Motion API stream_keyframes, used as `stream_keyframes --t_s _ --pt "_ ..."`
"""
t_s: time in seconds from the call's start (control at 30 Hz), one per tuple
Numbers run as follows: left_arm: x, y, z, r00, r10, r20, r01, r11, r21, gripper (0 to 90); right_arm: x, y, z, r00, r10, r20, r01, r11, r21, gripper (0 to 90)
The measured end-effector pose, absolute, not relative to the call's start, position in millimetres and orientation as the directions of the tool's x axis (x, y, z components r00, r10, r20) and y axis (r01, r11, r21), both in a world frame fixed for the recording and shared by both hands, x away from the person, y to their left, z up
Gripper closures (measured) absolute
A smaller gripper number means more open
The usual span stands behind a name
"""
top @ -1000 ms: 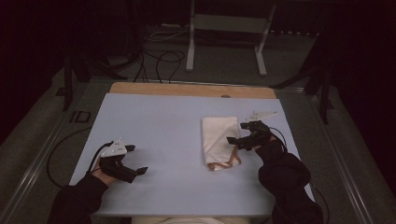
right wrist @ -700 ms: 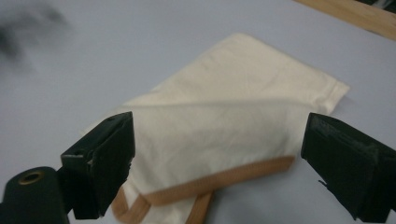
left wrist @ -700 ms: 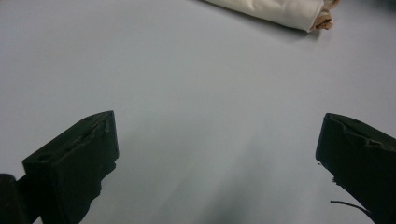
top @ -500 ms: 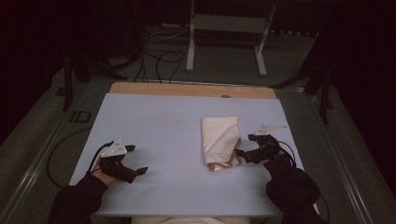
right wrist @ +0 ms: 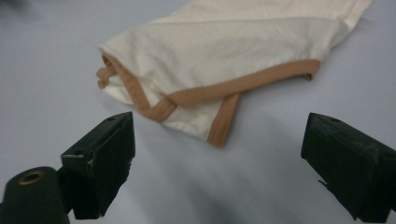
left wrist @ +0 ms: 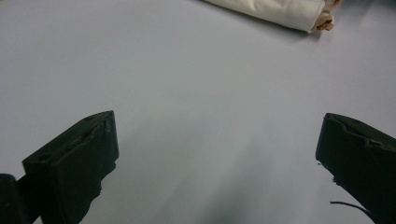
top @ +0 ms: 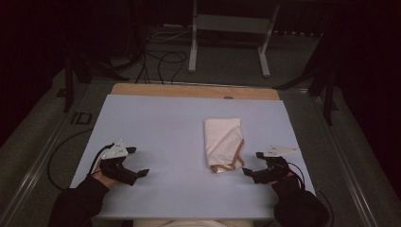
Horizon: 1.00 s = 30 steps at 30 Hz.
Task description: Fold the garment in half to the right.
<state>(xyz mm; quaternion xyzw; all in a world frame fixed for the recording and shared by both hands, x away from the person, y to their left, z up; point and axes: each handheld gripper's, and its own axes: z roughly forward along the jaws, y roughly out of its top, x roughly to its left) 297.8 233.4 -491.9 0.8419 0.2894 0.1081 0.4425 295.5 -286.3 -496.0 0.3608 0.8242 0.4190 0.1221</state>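
Observation:
A folded cream cloth with tan trim lies on the pale table top, right of centre. In the right gripper view the cloth lies just ahead of the jaws, its trimmed end nearest. My right gripper rests low on the table just right of the cloth's near end, open, with nothing between its jaws. My left gripper sits at the front left of the table, open and empty. The cloth shows far off at the top of the left gripper view.
A wooden strip runs along the table's far edge. Behind it on the dark floor stand a metal stand and loose cables. A cable trails off the table's left side.
My right gripper has drawn back from the cloth toward the table's front edge, let go of it and now stands open. The cloth has settled flat. The left gripper has stayed put.

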Motion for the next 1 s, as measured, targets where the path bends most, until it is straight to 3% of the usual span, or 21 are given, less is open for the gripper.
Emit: stream_keyframes --t_s 0.37,0.53,1.0 --pt "297.5 232.7 -492.9 0.809 0.584 -0.073 0.393 -0.443 0.806 0.2 281.7 -291.3 -513.7 -0.667 0.738 0.105 0.496 0.334 0.801 9.9" --pt "296.7 231.7 -494.0 0.81 0.582 -0.071 0.393 -0.448 0.803 0.2 285.7 -281.4 -519.4 -0.682 0.73 0.041 0.469 0.394 0.791 9.9" --pt "295.1 233.2 -495.2 0.81 0.582 -0.073 0.392 -0.445 0.805 0.2 285.8 -281.9 -520.1 -0.678 0.734 0.036 0.465 0.391 0.794 9.9"
